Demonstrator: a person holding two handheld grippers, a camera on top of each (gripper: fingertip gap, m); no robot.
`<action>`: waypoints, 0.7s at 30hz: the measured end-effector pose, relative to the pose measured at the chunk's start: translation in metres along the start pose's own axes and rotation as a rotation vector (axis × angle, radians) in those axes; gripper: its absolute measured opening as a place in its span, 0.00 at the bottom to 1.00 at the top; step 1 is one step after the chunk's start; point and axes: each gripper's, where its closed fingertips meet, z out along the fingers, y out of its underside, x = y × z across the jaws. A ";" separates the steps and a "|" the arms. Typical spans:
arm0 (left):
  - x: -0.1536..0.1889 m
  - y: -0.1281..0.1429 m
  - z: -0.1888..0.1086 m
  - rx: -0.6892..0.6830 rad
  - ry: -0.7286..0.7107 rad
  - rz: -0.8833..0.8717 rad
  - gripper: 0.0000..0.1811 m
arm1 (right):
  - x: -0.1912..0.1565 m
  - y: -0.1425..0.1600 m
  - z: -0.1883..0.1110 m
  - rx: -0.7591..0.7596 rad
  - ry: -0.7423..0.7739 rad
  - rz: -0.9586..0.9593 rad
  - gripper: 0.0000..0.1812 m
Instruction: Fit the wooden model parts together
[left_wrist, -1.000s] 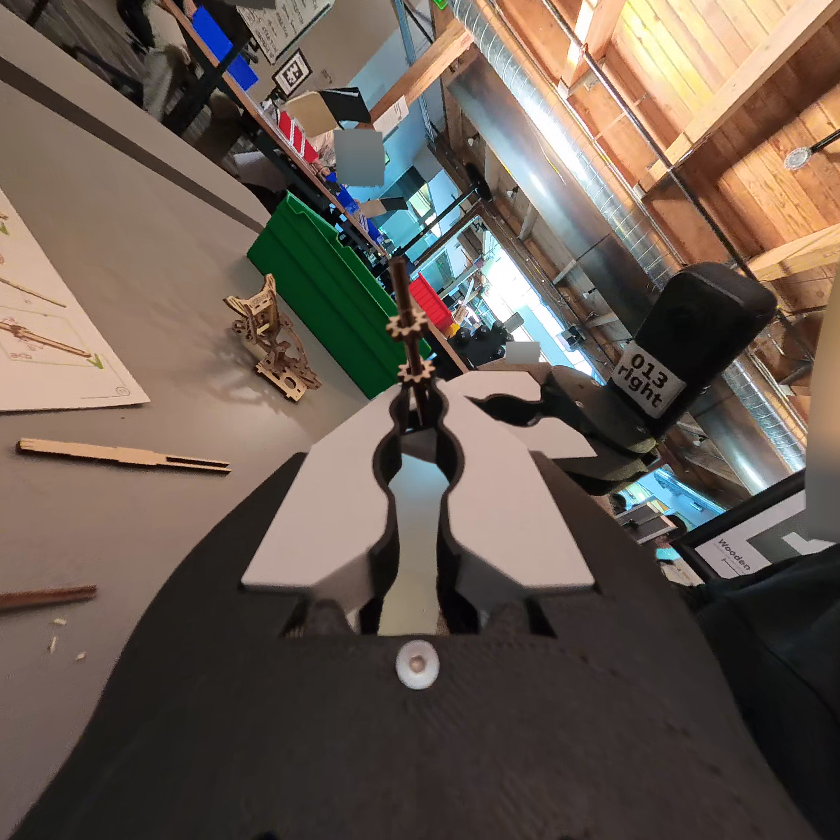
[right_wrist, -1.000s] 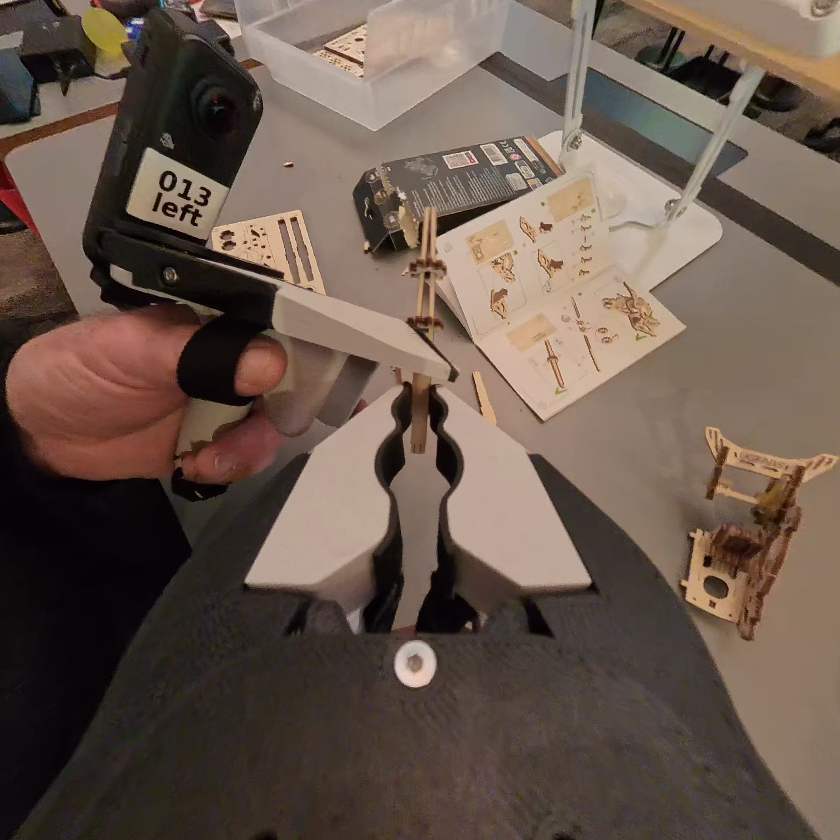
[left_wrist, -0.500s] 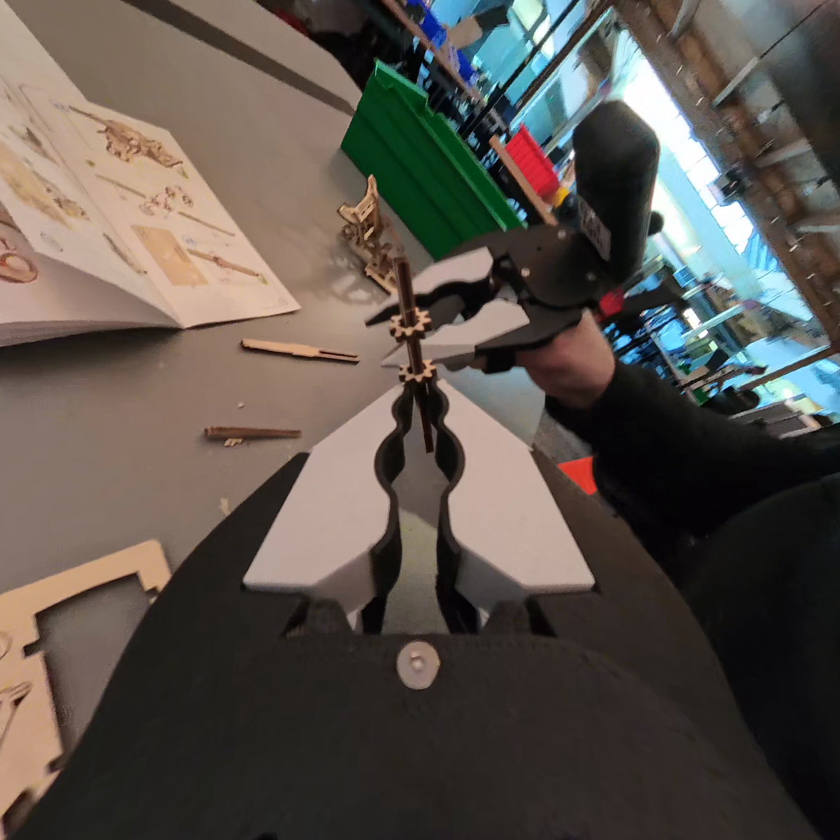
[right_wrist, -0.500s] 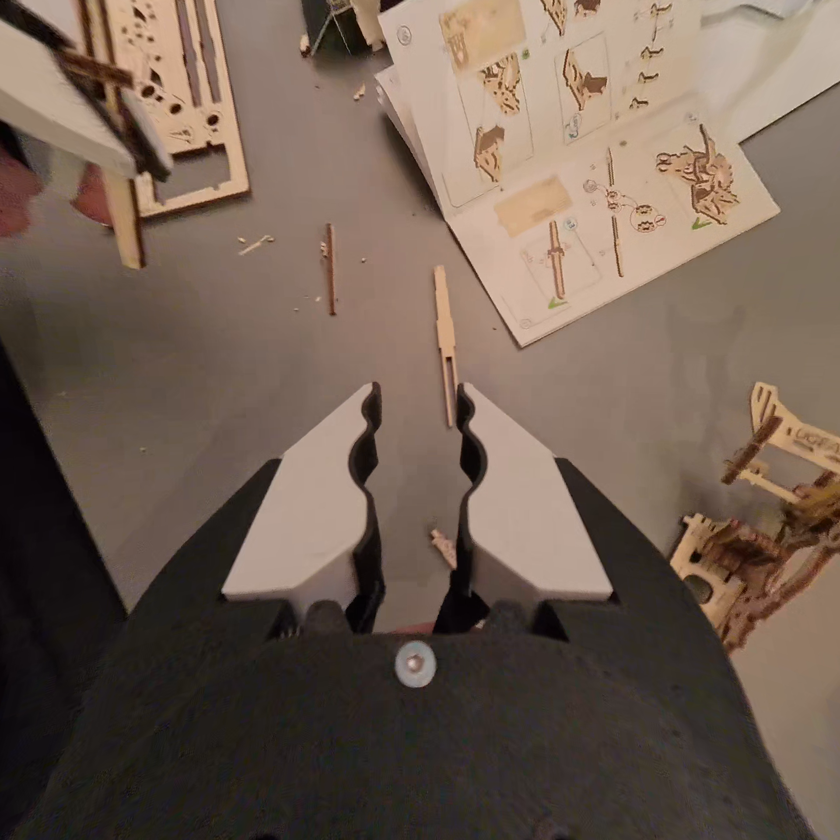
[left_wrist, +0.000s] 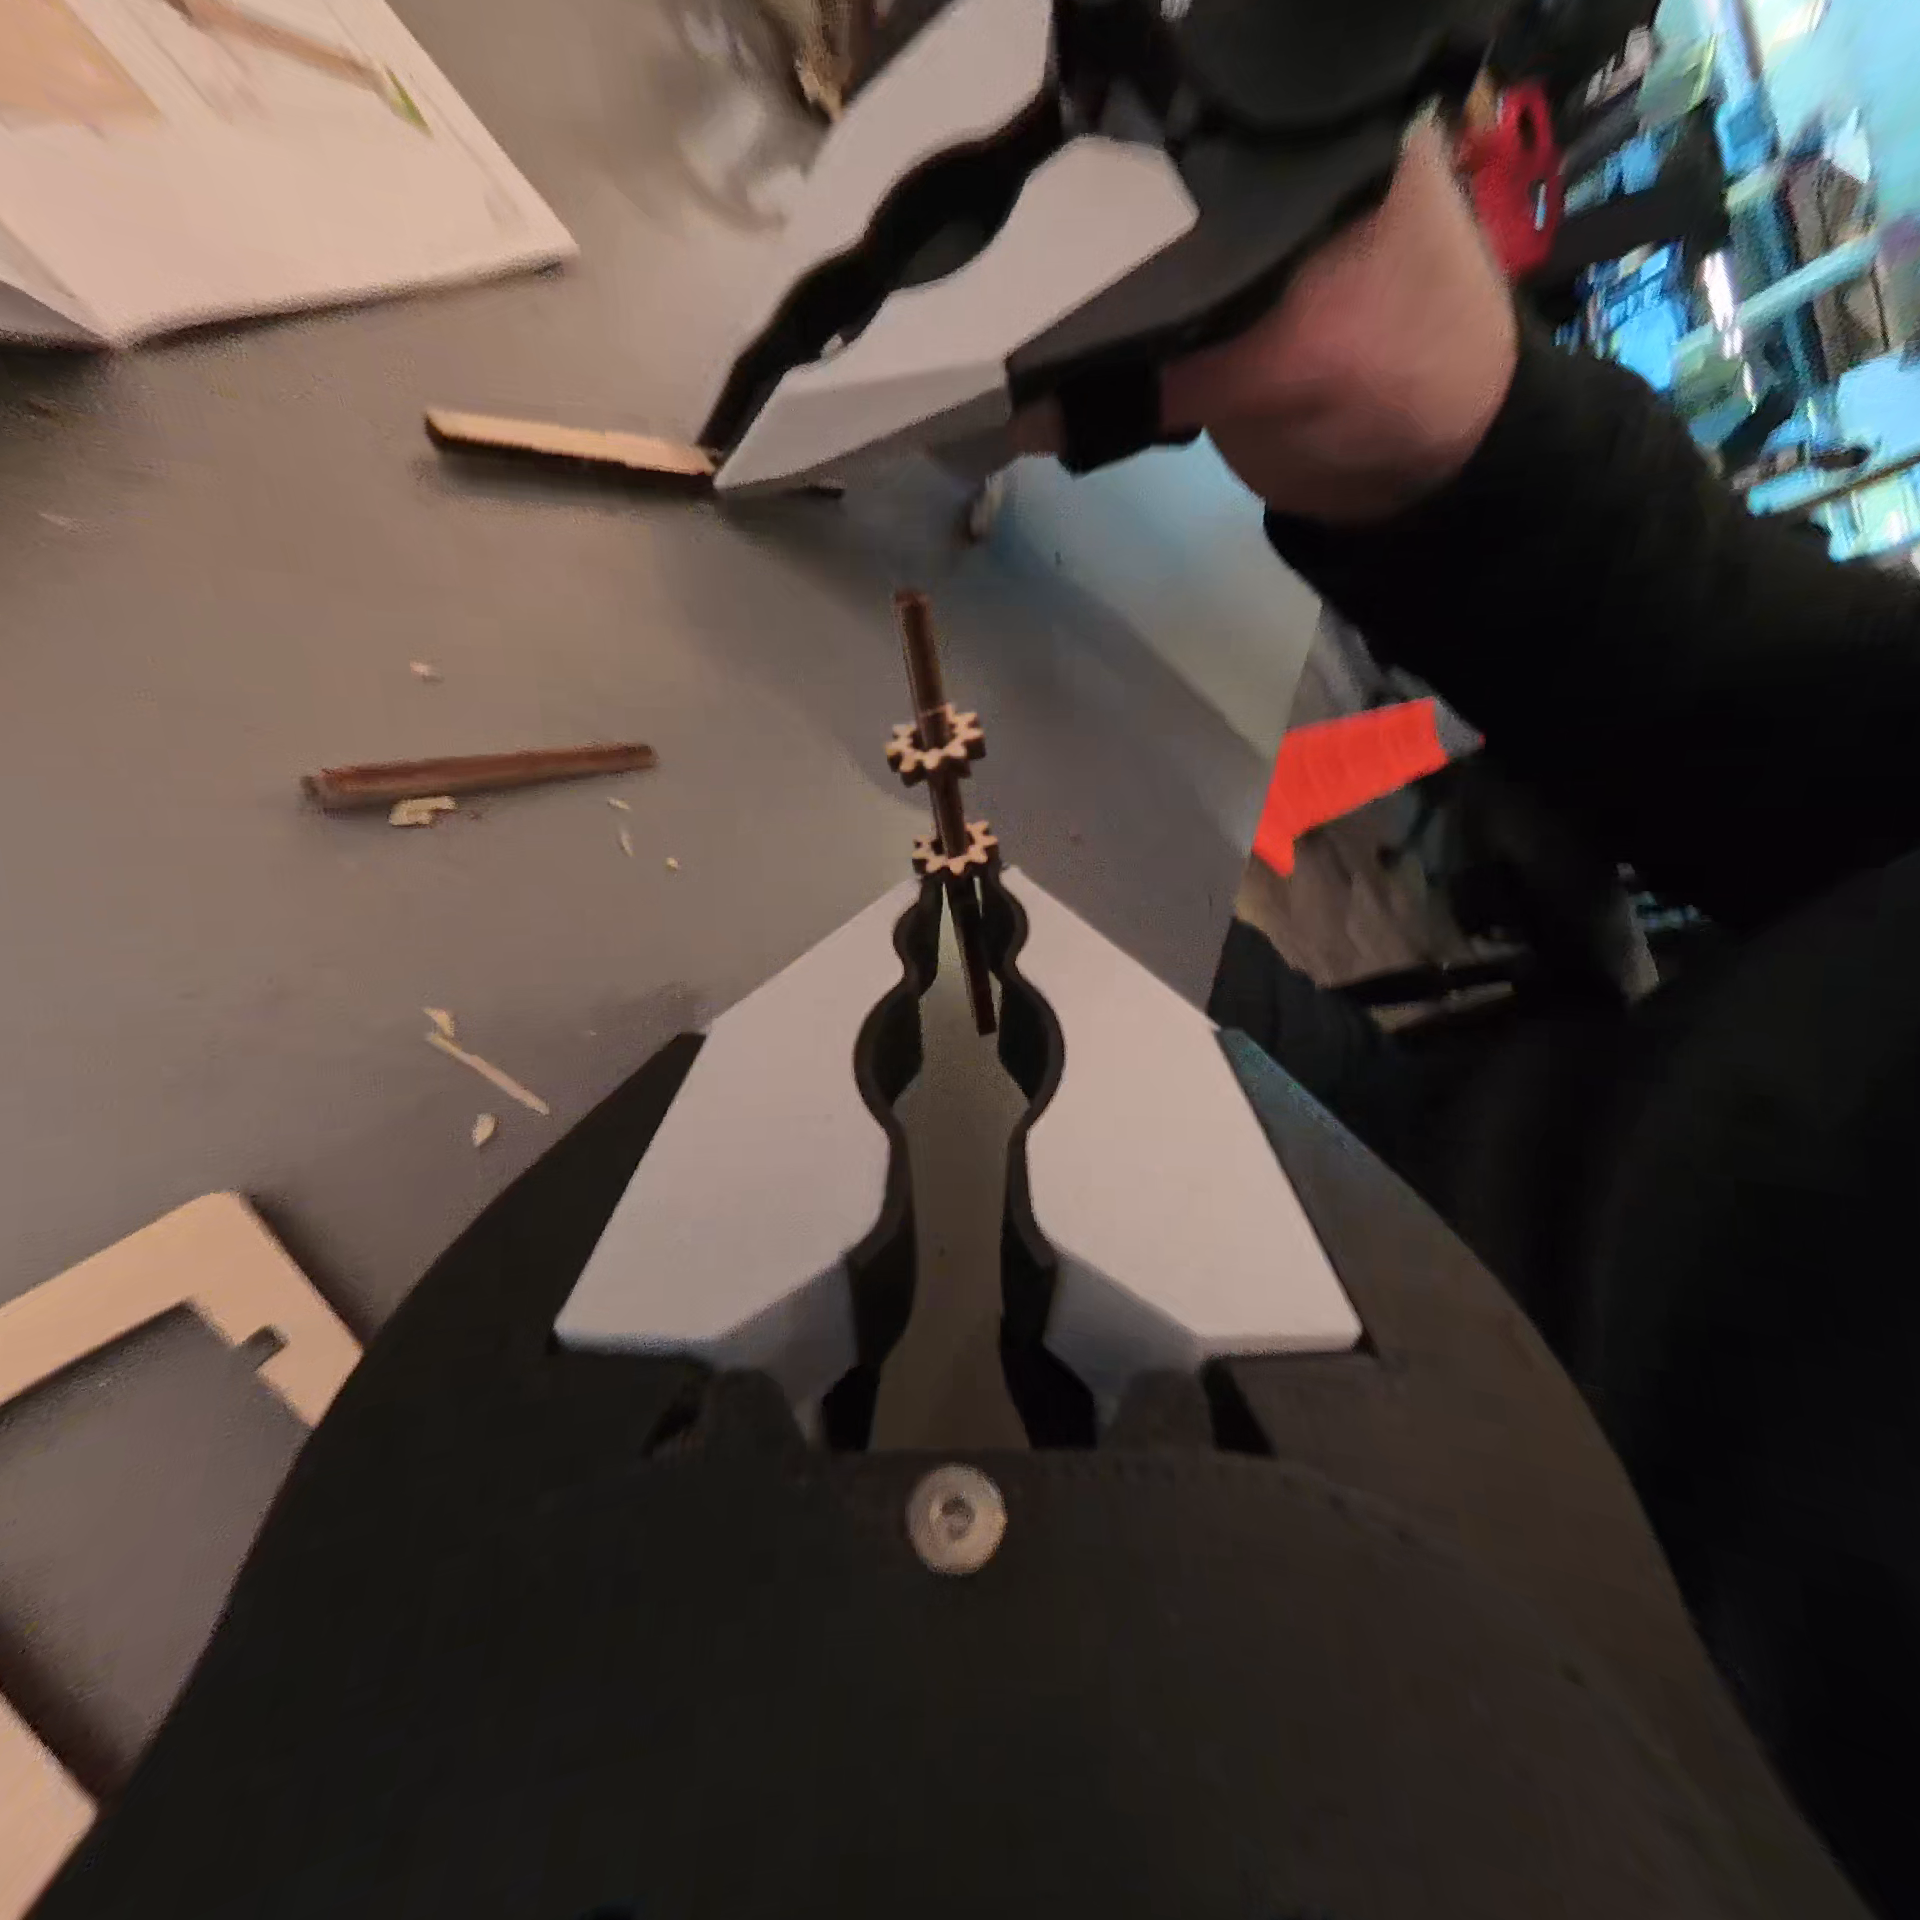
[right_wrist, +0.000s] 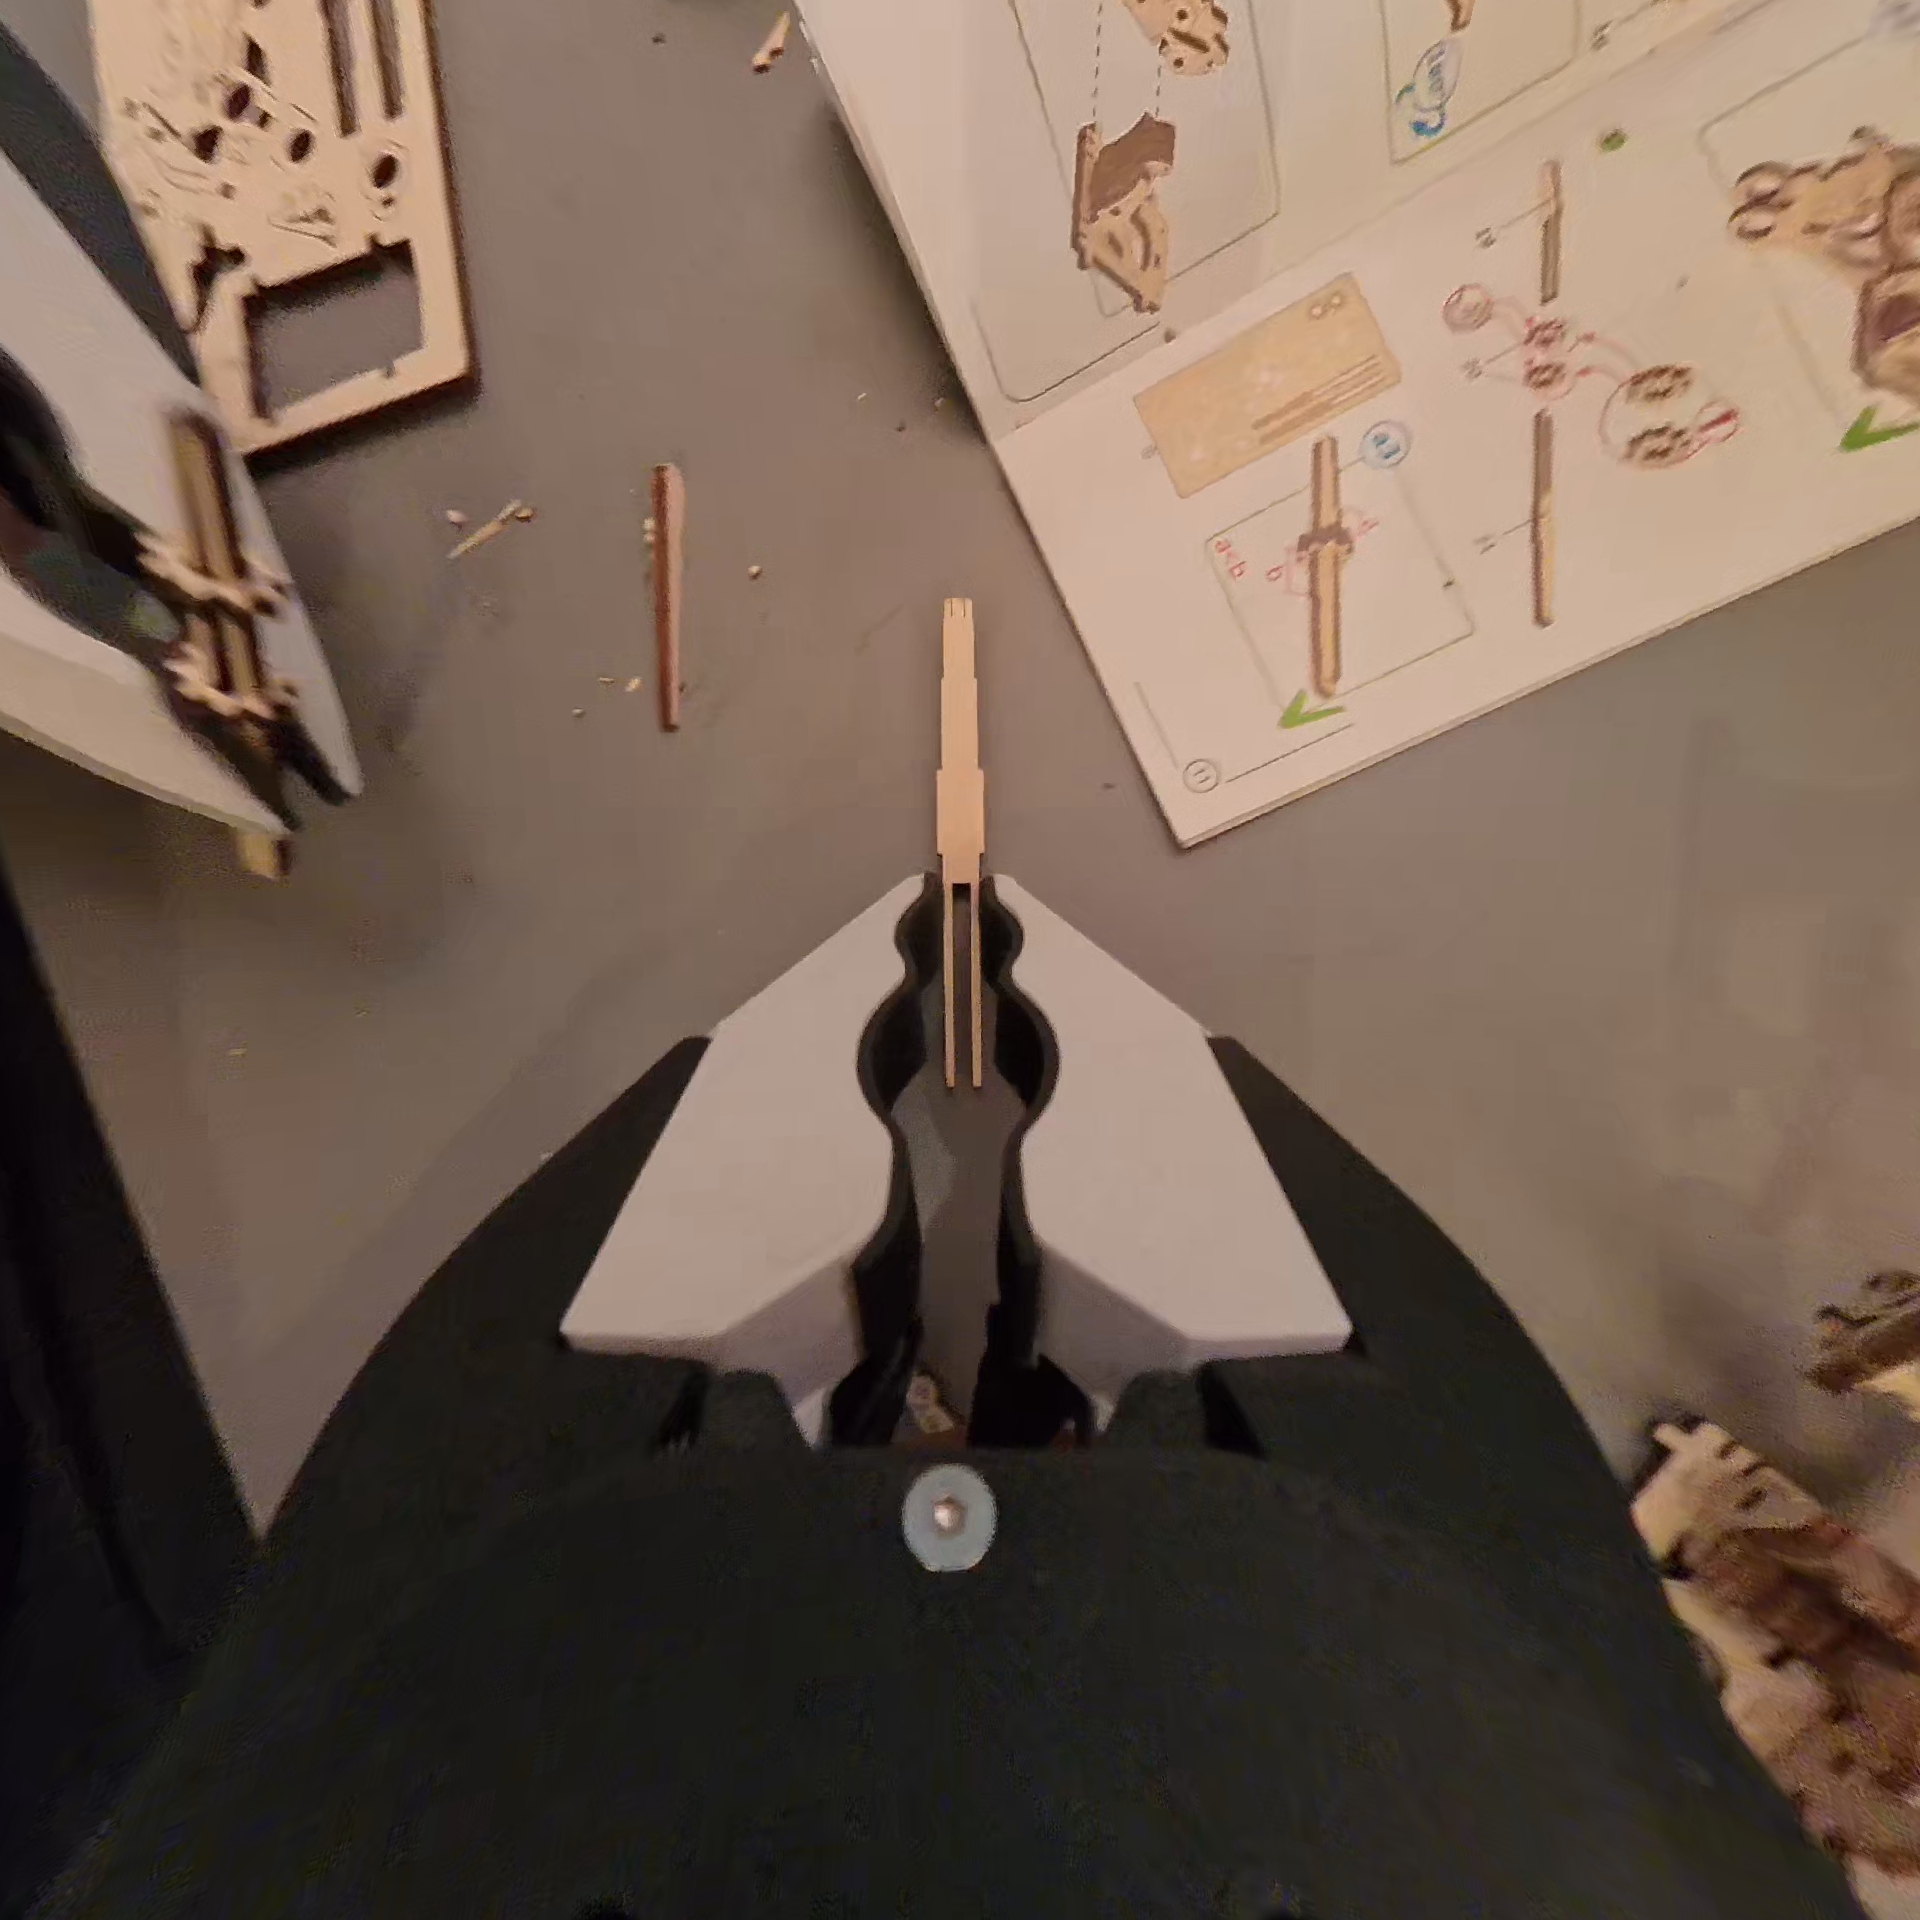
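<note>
My left gripper (left_wrist: 958, 883) is shut on a dark wooden axle with two small gears (left_wrist: 935, 743) and holds it above the grey table. It also shows at the left of the right wrist view (right_wrist: 156, 623), blurred, with the axle (right_wrist: 218, 613) in it. My right gripper (right_wrist: 958, 883) is down at the table, its jaws closed around the forked end of a light slotted wooden stick (right_wrist: 961, 800). In the left wrist view the right gripper (left_wrist: 727, 468) touches the near end of that stick (left_wrist: 561, 442), which lies flat.
A dark wooden stick (right_wrist: 665, 592) lies left of the slotted one, with wood chips around it. An open instruction booklet (right_wrist: 1455, 364) lies at the right, a punched-out wooden sheet (right_wrist: 301, 208) at the top left, and a partly built wooden model (right_wrist: 1818, 1558) at the lower right. The gap from one gripper's tips to the other's is roughly 11 cm.
My right gripper let go of the axle, opened, came down to the table and closed on the slotted stick. My left gripper kept the axle and swung toward the table.
</note>
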 end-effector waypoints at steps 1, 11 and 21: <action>-0.001 0.004 0.004 -0.032 0.003 -0.003 0.03 | -0.005 0.002 -0.001 0.009 -0.030 0.021 0.02; -0.016 0.003 0.014 -0.121 -0.136 0.117 0.16 | -0.046 0.013 -0.029 0.147 -0.273 0.181 0.02; 0.014 -0.057 0.002 0.230 -0.177 0.204 0.14 | -0.068 -0.017 -0.066 0.408 -0.532 0.310 0.02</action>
